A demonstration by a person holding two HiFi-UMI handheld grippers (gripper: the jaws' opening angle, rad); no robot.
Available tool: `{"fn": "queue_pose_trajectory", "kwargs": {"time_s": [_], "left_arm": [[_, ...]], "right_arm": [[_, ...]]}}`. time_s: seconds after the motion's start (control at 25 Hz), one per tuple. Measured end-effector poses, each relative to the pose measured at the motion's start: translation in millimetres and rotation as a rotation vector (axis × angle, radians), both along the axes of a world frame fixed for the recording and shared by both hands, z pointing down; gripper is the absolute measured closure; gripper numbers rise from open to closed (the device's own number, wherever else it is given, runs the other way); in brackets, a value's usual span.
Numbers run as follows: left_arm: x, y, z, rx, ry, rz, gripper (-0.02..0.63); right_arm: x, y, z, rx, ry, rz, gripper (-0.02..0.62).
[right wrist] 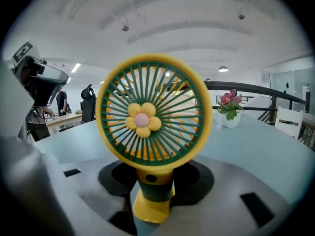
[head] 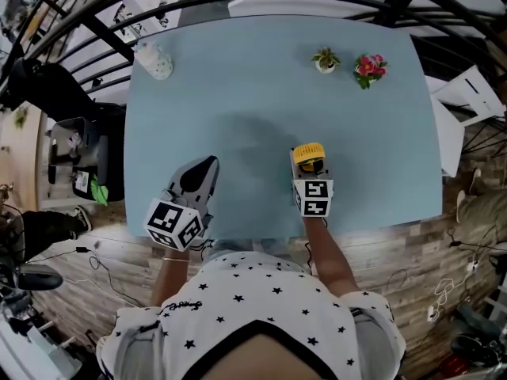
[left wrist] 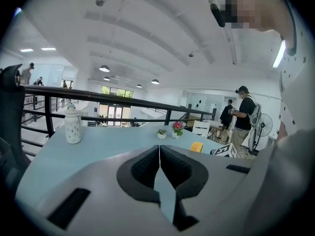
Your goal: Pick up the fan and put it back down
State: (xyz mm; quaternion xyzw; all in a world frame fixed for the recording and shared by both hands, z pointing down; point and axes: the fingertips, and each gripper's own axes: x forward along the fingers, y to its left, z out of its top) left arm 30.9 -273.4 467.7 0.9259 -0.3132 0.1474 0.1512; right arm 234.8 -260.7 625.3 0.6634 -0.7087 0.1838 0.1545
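Note:
A small yellow fan (head: 309,153) with a green grille and a flower hub stands upright near the front edge of the pale blue table (head: 261,77). In the right gripper view the fan (right wrist: 153,114) fills the middle, its stem between the two dark pads. My right gripper (head: 310,165) (right wrist: 154,181) is shut on that stem, pads against both sides. My left gripper (head: 204,167) lies to the fan's left, apart from it. Its pads (left wrist: 147,166) meet with nothing between them, so the left gripper (left wrist: 159,154) is shut. From the left gripper view the fan (left wrist: 197,146) shows as a small yellow patch at the right.
At the table's far side stand a white dotted bottle (head: 157,60), a small potted plant (head: 325,60) and a pot of pink flowers (head: 369,68). A black railing (left wrist: 123,100) runs behind the table. A person (left wrist: 243,117) stands beyond it at the right.

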Motion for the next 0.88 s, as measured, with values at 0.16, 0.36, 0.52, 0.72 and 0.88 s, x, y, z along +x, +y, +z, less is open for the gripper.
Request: {"fn": "queue_pose_trajectory", "kwargs": {"time_s": [0.16, 0.36, 0.52, 0.72, 0.88], "left_arm": [[-6, -2, 0, -0.003, -0.008, -0.009, 0.577], [-7, -1, -2, 0.004, -0.014, -0.005, 0.577], [-6, 0, -3, 0.007, -0.011, -0.001, 0.577], [0, 5, -6, 0.015, -0.002, 0.008, 0.577], [3, 12, -10, 0.021, 0.005, 0.021, 0.577]], "right_arm": [[1, -2, 0, 0.007, 0.023, -0.003, 0.436], [2, 0, -2, 0.021, 0.046, 0.015, 0.437], [3, 2, -11, 0.044, 0.044, 0.024, 0.437], [3, 7, -27, 0.069, 0.02, 0.019, 0.437], [2, 13, -41, 0.093, 0.013, 0.01, 0.437]]}}
